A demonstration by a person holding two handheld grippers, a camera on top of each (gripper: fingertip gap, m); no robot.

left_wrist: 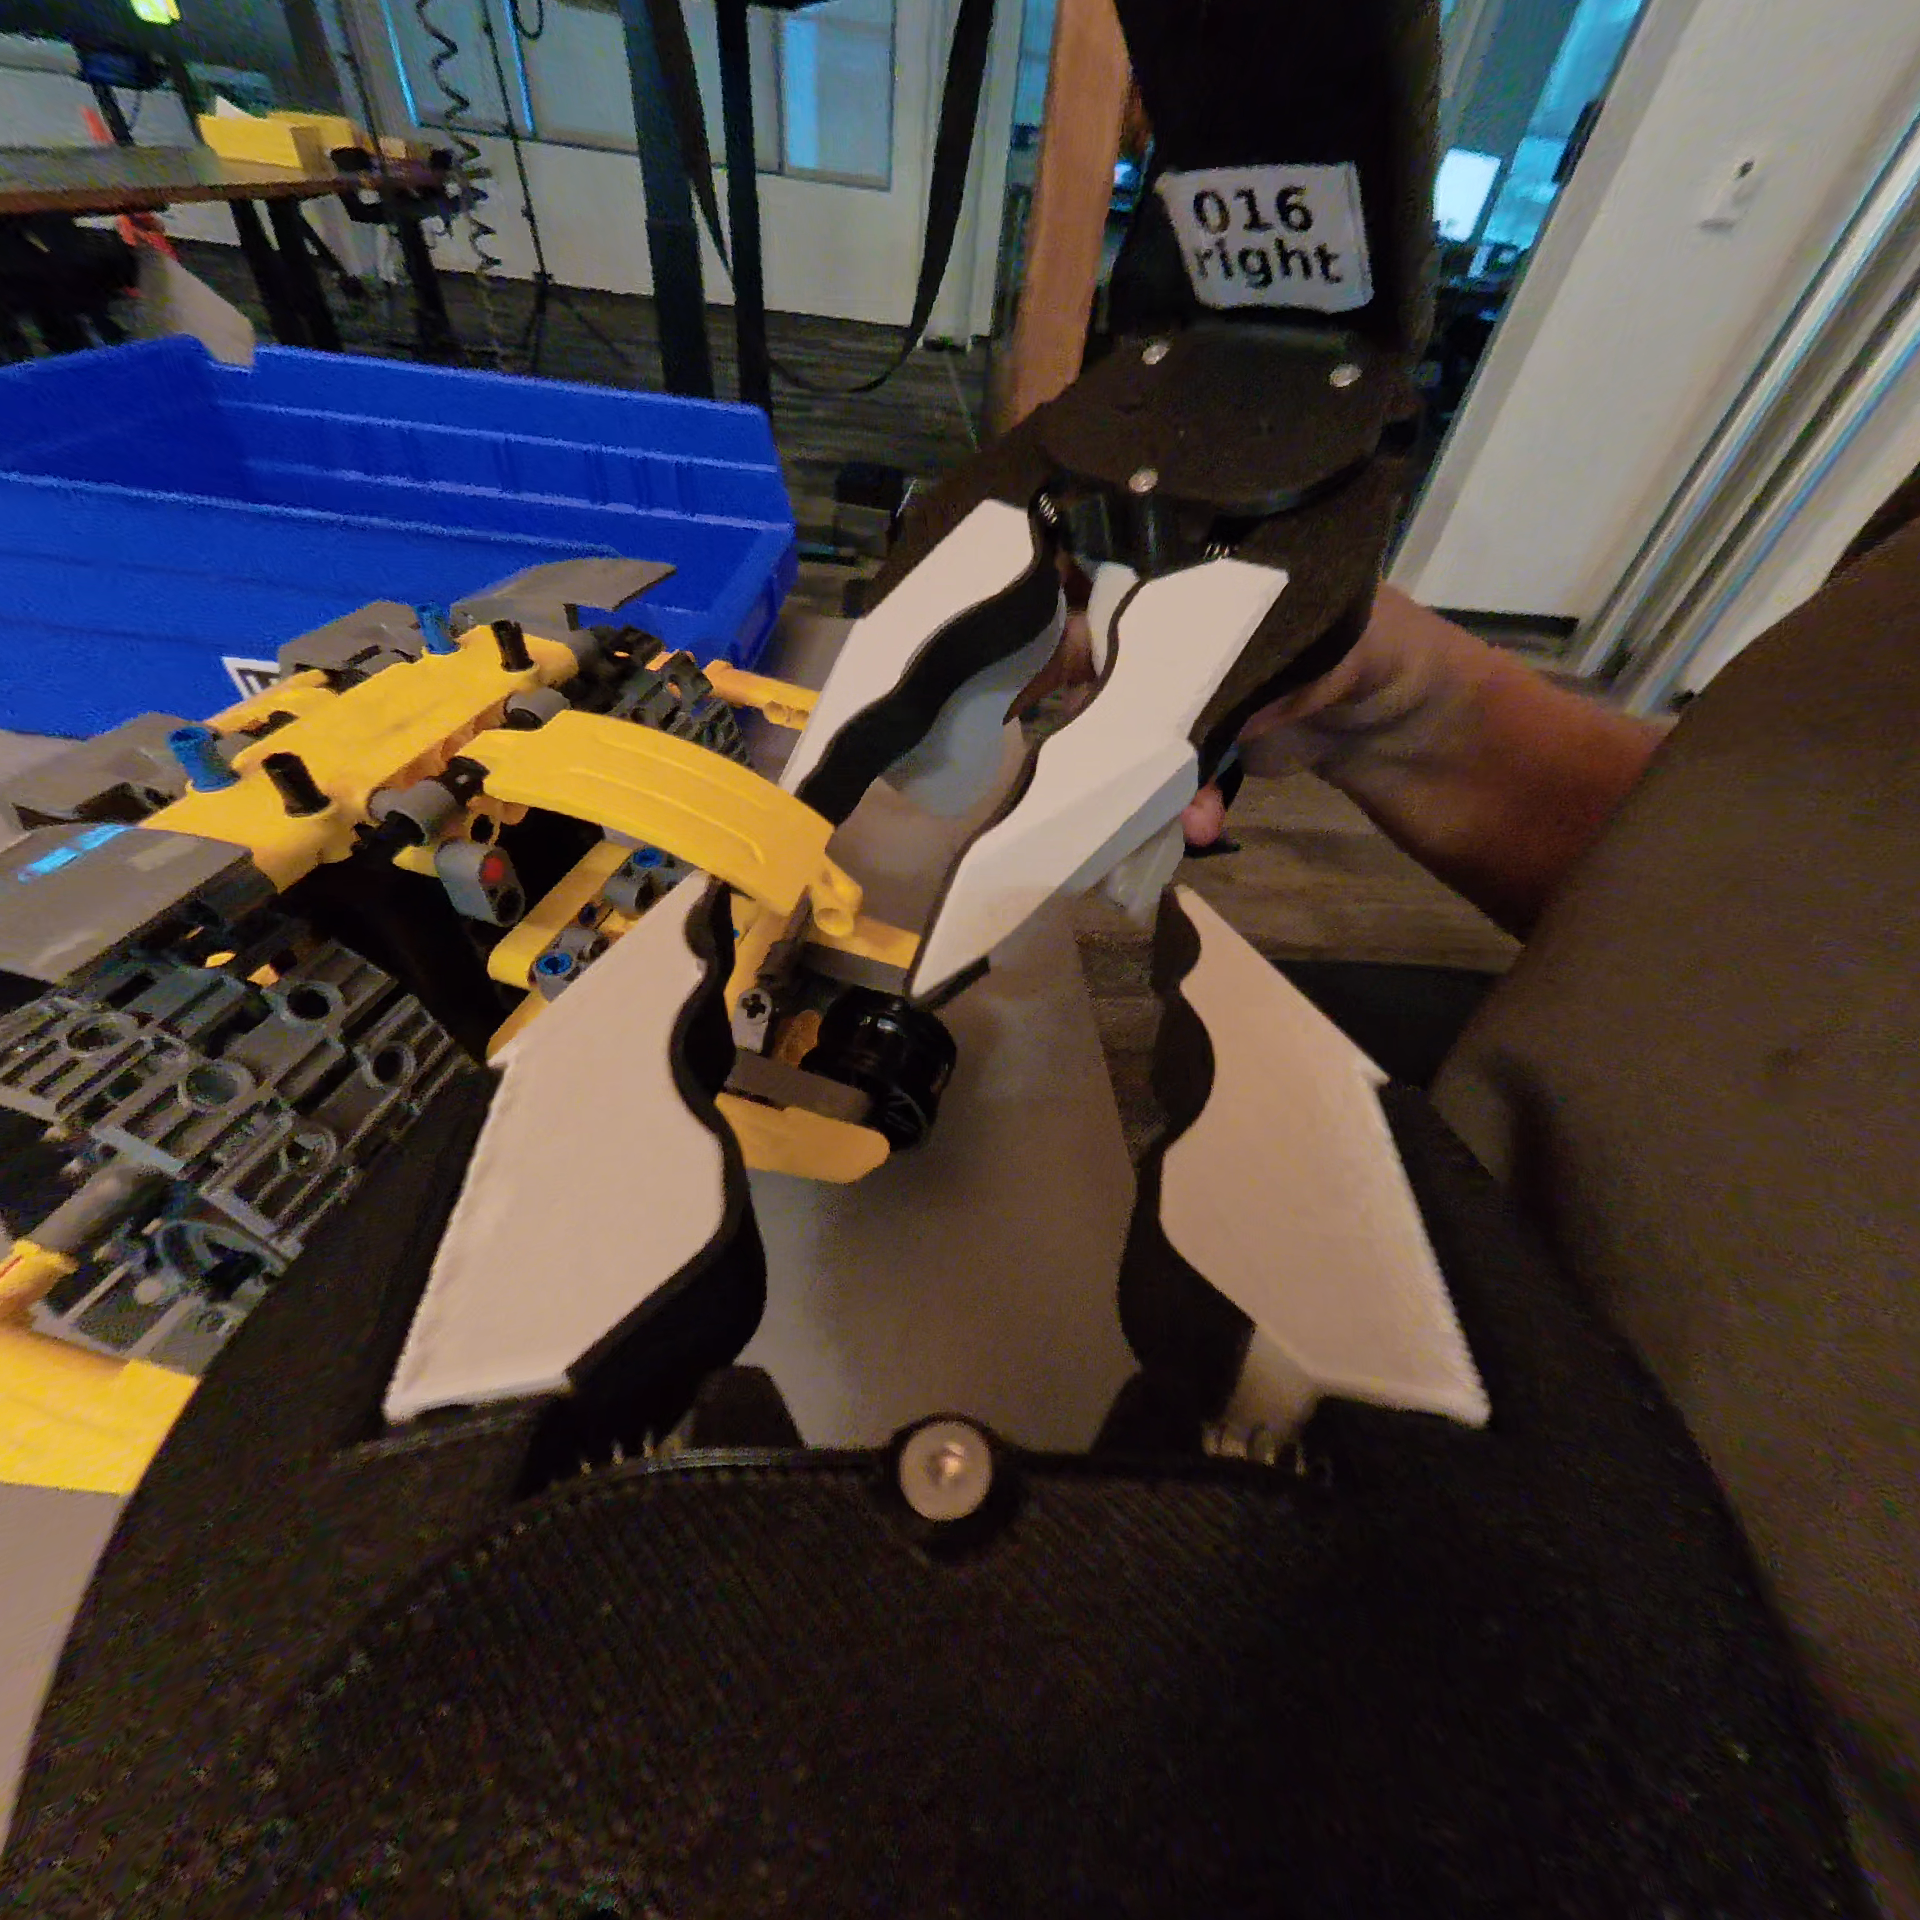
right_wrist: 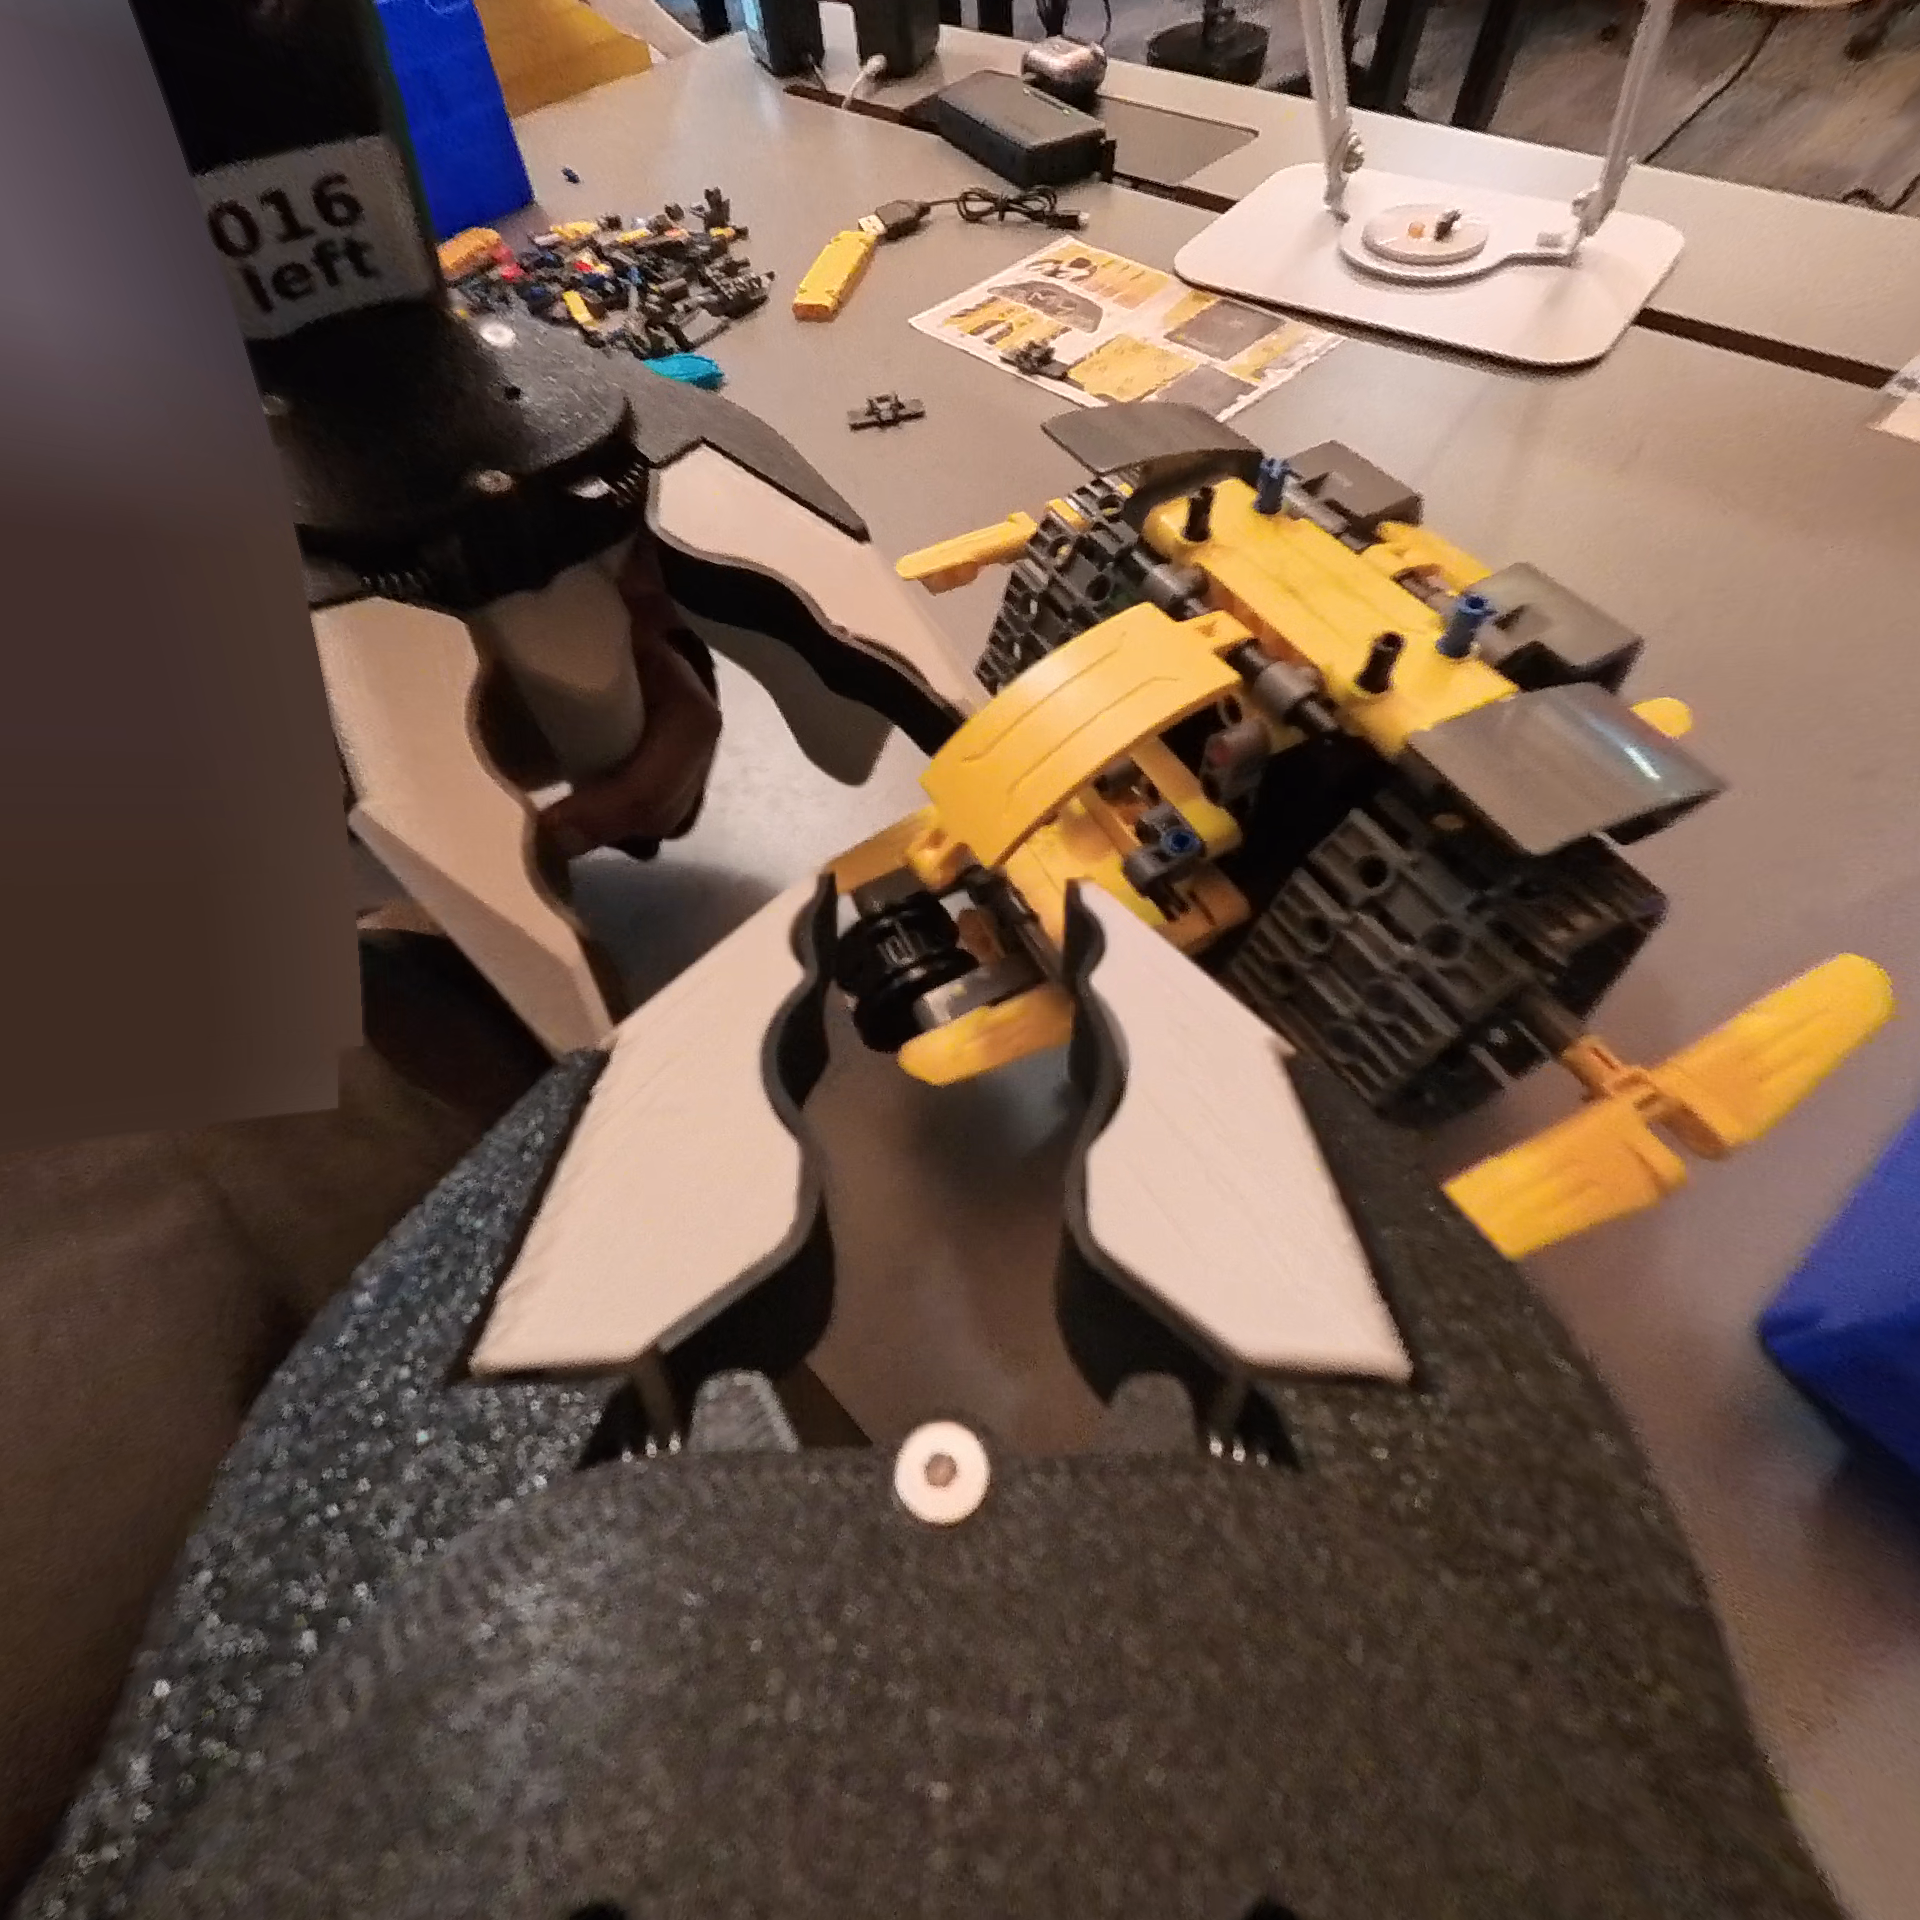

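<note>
Both grippers are aimed at the near end of a yellow and grey brick-built vehicle (right_wrist: 1299, 748) at frame centre. Right gripper (right_wrist: 945, 904) fingers are spread around a black wheel hub (right_wrist: 894, 961); left gripper (left_wrist: 935, 904) fingers are held wide, one touching the vehicle's yellow frame. Steady, gentle pressure seems advisable.

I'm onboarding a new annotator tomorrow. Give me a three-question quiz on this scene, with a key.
1. True or false: the left hand-held gripper is open.
2. What colour is the hub at the near corner of the brick vehicle: A black, B red, C white?
3. What lies on the table beyond the vehicle, near the white stand?

Key
1. True; its fingers stand apart, with the hub between them.
2. A.
3. A printed instruction sheet.
</note>
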